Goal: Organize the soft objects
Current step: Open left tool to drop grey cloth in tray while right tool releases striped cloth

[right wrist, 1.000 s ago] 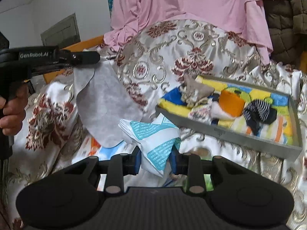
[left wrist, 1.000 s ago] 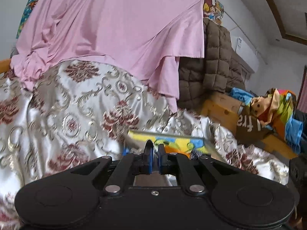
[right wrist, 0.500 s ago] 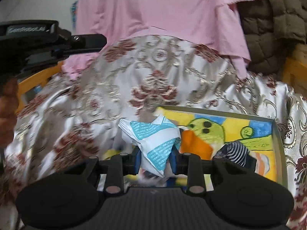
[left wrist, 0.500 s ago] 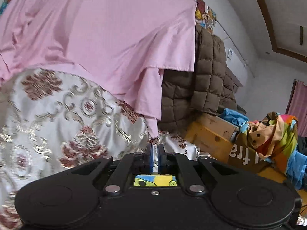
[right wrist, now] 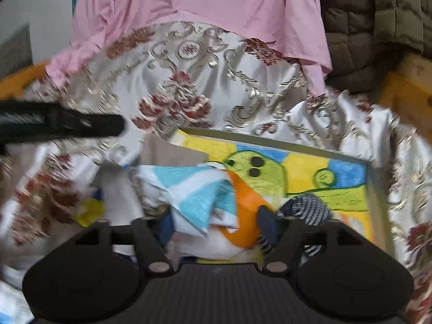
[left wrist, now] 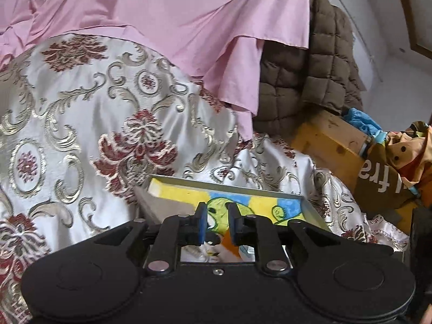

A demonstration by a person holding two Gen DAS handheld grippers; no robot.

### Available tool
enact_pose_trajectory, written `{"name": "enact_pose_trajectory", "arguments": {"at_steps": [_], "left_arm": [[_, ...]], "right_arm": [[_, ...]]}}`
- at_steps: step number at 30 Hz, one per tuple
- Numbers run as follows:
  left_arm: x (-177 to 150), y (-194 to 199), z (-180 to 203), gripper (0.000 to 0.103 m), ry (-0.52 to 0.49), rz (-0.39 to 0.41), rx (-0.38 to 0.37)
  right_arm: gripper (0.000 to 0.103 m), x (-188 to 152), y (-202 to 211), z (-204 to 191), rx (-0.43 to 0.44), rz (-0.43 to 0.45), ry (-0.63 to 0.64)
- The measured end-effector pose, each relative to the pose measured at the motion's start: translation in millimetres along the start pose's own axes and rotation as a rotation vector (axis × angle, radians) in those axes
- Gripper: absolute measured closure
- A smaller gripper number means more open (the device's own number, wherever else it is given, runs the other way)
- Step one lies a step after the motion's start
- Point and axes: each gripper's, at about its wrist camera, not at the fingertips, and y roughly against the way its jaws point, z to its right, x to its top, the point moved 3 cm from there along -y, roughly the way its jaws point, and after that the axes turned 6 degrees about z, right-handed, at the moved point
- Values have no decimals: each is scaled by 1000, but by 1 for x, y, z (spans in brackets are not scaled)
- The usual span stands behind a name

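A grey tray point(right wrist: 376, 186) with a yellow, blue and green cartoon lining lies on the floral bedspread point(right wrist: 189, 62); its far rim also shows in the left wrist view point(left wrist: 224, 185). My right gripper point(right wrist: 214, 225) is open over the tray, with the white-and-blue cloth point(right wrist: 194, 191) loose between its spread fingers, beside an orange cloth point(right wrist: 245, 202) and a striped sock point(right wrist: 307, 209). My left gripper point(left wrist: 218, 226) hovers over the tray's near left part, its jaws slightly apart and empty. A grey cloth point(left wrist: 162, 205) lies at the tray's left corner, seen also in the right wrist view point(right wrist: 172, 152).
A pink sheet point(left wrist: 162, 13) drapes over the bedspread at the back. A brown quilted blanket point(left wrist: 310, 75) and wooden boxes point(left wrist: 329, 140) stand to the right, with a pile of colourful clothes point(left wrist: 405, 151) beyond. The left gripper's body point(right wrist: 59, 124) reaches in from the left.
My right gripper has opened and let go of the white-and-blue cloth over the tray. My left gripper has opened slightly, and the grey cloth now lies at the tray's corner.
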Motion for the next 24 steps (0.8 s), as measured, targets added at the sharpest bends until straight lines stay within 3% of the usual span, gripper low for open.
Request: {"name": "enact_pose_trajectory", "arguments": {"at_steps": [6,11,17,24], "left_arm": [[0,18,0,51,2,-7,33],[-3,39,7,35,-11,-15,49],[-5,73,19,30,-32,-19,80],[-5,128,38,17,-52,35,92]], "right_arm": [[14,3,13,6,-25,-23,-21],[8,10,29,14,-54,-18,-35],[8,13,51,17,-55,-14,-76],[3,16,128,19,-12,111,-115]]}}
